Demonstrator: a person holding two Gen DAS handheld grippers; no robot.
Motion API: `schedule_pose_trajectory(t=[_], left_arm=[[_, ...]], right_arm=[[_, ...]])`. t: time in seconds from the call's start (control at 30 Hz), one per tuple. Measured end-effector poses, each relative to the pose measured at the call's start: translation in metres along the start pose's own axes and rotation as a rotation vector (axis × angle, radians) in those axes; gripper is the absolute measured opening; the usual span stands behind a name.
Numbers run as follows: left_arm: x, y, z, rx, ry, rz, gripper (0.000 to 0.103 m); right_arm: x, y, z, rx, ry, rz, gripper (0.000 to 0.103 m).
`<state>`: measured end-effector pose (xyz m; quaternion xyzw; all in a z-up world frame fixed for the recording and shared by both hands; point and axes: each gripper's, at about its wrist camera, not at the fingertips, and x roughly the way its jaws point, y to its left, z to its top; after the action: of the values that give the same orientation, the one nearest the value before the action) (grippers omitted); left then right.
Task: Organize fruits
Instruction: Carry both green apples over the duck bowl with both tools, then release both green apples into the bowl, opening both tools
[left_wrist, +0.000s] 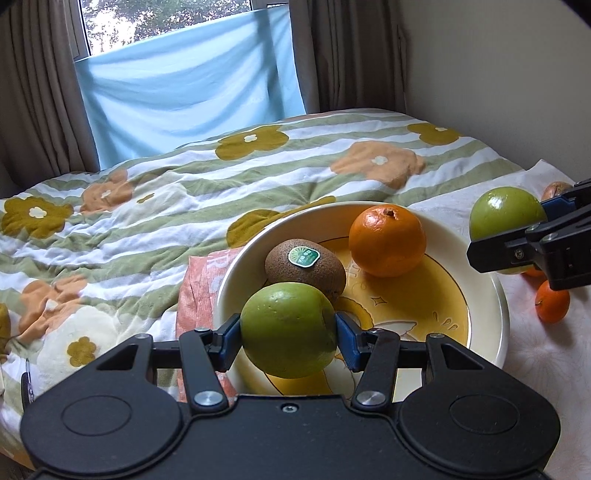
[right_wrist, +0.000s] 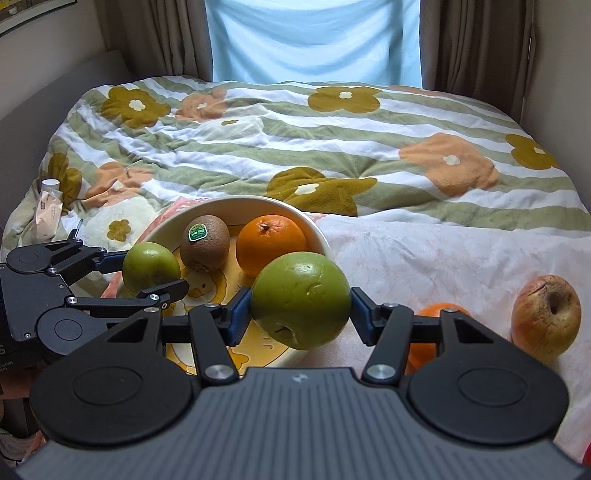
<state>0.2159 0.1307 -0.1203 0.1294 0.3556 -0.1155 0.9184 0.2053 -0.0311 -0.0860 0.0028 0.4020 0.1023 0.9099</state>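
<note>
Trouble is both my grippers are clamped on 2 round green fruits, the left gripper (left_wrist: 288, 332) holding its smaller green fruit (left_wrist: 288, 330) over the bowl (left_wrist: 491, 317) and the right gripper (right_wrist: 301, 308) holding its bigger green fruit (right_wrist: 301, 304) at the rim, so I reckon a sloppy release knocks the kiwi (left_wrist: 304, 267) or rolls 1 onto the bed (left_wrist: 147, 206).

Glossy glazed bowl (left_wrist: 495, 295), fuzzy matt kiwi (left_wrist: 314, 273) with shiny sticker, soft rumpled cloth quilt (right_wrist: 295, 147).

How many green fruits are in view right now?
2. One green fruit is clamped in the left gripper over the bowl; the other green fruit is clamped in the right gripper beside the bowl's rim.
</note>
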Motion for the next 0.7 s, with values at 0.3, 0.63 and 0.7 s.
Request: schedule_pose_trajectory(t=[0.3,0.63,0.7], left_arm=[[-0.017,0.004,0.004,0.005,-0.060,-0.008,0.097],[-0.046,0.012,-0.003,-0.082,-0.041,-0.012,0.100],[-0.050,0.010,-0.006,-0.090,-0.036,0.000,0.102]], right_arm=[[-0.004,0.000,0.005,0.011,0.003,-0.013,0.071],[0.002,0.009,0.011,-0.017,0.017,0.023,0.071],[0.006,0.014,0.012,-0.029,0.022,0.026,0.071]])
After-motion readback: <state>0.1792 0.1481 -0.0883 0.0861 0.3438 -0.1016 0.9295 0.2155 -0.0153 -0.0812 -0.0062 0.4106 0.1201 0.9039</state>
